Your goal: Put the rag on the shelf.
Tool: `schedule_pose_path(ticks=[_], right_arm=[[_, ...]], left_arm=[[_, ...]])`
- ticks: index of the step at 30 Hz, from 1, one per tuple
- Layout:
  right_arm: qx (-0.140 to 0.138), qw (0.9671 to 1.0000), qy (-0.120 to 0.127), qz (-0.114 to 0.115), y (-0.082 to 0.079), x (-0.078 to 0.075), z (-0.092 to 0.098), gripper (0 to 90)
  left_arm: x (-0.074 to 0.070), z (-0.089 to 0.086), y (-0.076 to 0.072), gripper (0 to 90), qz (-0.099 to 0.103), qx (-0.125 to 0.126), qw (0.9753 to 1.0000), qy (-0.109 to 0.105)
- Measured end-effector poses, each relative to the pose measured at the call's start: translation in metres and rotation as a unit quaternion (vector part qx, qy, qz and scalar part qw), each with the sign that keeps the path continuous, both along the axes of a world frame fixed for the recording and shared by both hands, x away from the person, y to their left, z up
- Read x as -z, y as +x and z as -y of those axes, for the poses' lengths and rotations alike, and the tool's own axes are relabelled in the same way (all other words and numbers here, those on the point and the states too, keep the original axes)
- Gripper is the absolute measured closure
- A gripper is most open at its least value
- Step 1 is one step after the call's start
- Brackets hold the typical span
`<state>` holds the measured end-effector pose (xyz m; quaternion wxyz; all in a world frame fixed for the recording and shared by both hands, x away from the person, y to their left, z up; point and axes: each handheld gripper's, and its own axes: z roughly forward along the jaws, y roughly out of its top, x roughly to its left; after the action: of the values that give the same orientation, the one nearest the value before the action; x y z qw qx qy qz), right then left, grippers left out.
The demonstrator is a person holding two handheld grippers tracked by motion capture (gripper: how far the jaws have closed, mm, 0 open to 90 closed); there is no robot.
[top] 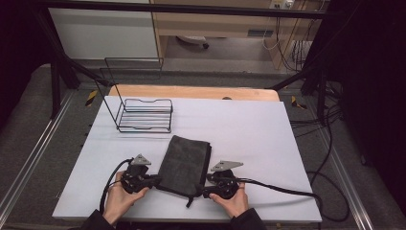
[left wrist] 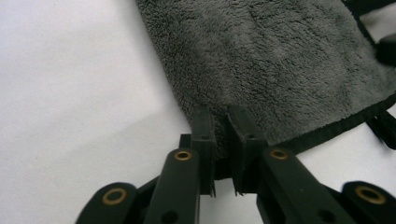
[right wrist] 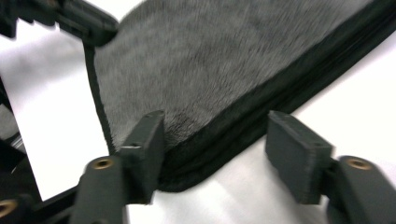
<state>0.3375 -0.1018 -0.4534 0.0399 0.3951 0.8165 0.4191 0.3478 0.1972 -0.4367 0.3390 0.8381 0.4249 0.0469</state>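
Grey and folded, a towel (top: pixel 184 164) lies in the lower centre of the high view on a white table (top: pixel 249 129), a black wire rack (top: pixel 143 115) standing well apart in the upper left. At the towel's lower left corner, the left gripper (top: pixel 154 180), held in a hand (top: pixel 119 196), meets the cloth. In the left gripper view its jaws stand nearly together at the centre of the frame, pinched on the towel's (left wrist: pixel 280 60) hemmed edge with only a thin slot between them. At the lower right corner sits the right gripper (top: pixel 203 190). In the right gripper view, which is somewhat blurred, its jaws stand wide apart, the left one against the towel's (right wrist: pixel 210 60) stacked edges at the lower left and the right one clear of the cloth over bare table.
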Motion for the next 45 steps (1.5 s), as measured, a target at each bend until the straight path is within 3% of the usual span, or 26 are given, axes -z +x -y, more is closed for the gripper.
schedule_pose_path(ticks=[4, 6, 9, 11, 14, 16, 19, 22, 24, 25, 27, 30, 34, 37, 45], right_arm=[[0.008, 0.9998, 0.007, -0.019, -0.003, 0.002, -0.002, 61.1], [0.005, 0.9994, 0.012, -0.032, -0.002, 0.001, -0.002, 70.0], [-0.004, 0.9993, 0.012, -0.034, 0.000, -0.002, 0.000, 81.4], [-0.012, 0.9993, 0.008, -0.033, 0.001, -0.004, 0.001, 82.2], [-0.022, 0.9993, -0.001, -0.029, 0.003, -0.007, 0.005, 82.3], [-0.029, 0.9992, -0.003, -0.027, 0.002, -0.008, 0.005, 81.3], [-0.034, 0.9992, -0.006, -0.022, 0.003, -0.007, 0.005, 75.3], [-0.032, 0.9995, -0.005, 0.002, 0.003, -0.009, 0.008, 63.2], [-0.027, 0.9994, 0.003, 0.020, 0.005, -0.012, 0.012, 54.5], [-0.025, 0.9993, 0.006, 0.028, 0.006, -0.013, 0.014, 50.0], [-0.018, 0.9990, 0.006, 0.041, 0.008, -0.016, 0.019, 41.8], [-0.014, 0.9987, 0.009, 0.049, 0.013, -0.018, 0.026, 31.0], [-0.006, 0.9984, 0.008, 0.056, 0.017, -0.020, 0.034, 20.3], [0.000, 0.9984, 0.006, 0.057, 0.020, -0.020, 0.039, 14.8], [0.004, 0.9985, 0.004, 0.055, 0.025, -0.017, 0.045, 7.6]], left_arm=[[-0.001, 0.001, -0.002, 85.0, 0.000, -0.006, 1.0000, -0.001], [-0.002, 0.000, -0.005, 85.4, -0.009, -0.010, 0.9998, -0.012], [-0.003, 0.000, -0.009, 85.5, -0.014, -0.008, 0.9997, -0.019], [-0.005, 0.000, -0.018, 85.5, -0.019, -0.005, 0.9993, -0.031], [-0.006, 0.001, -0.025, 85.4, -0.020, 0.002, 0.9993, -0.031], [-0.005, 0.002, -0.030, 85.0, -0.007, -0.003, 0.9998, -0.019], [-0.003, 0.001, -0.030, 82.1, 0.001, -0.003, 0.9999, -0.017], [-0.003, -0.001, -0.029, 73.1, 0.010, 0.001, 0.9999, -0.011], [-0.008, -0.008, -0.026, 64.8, 0.033, 0.000, 0.9994, -0.009], [-0.008, -0.008, -0.026, 61.1, 0.033, 0.000, 0.9994, -0.009], [-0.012, -0.019, -0.020, 55.7, 0.050, -0.007, 0.9985, -0.023], [-0.016, -0.027, -0.012, 46.4, 0.068, -0.007, 0.9974, -0.023], [-0.017, -0.031, 0.000, 36.0, 0.054, -0.001, 0.9980, -0.033], [-0.016, -0.030, 0.008, 27.7, 0.046, 0.003, 0.9985, -0.027], [-0.021, -0.024, 0.026, 10.4, 0.055, 0.002, 0.9984, -0.012]])
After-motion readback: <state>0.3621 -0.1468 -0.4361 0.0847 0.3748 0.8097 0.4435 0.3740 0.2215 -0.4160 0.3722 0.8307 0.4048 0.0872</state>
